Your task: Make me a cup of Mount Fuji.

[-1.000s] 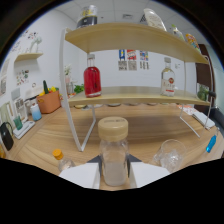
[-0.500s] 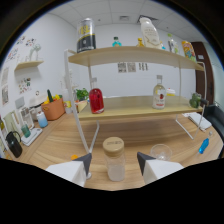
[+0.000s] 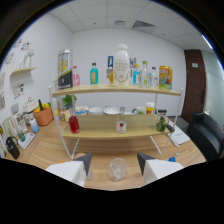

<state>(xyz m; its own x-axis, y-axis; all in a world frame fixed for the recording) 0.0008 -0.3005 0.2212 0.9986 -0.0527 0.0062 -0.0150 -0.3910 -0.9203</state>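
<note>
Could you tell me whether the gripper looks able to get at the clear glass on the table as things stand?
Probably yes. The clear glass stands on the wooden table just ahead of the gripper, roughly between its open fingertips, with nothing between them. The shelf rack stands beyond it, out of the way.

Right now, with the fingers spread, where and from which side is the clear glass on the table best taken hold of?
Grip the clear glass around its side wall, coming in level from this near side. It stands upright on the table just ahead of the open gripper, between the fingers, and its round wall likely suits a two-sided pinch.
</note>
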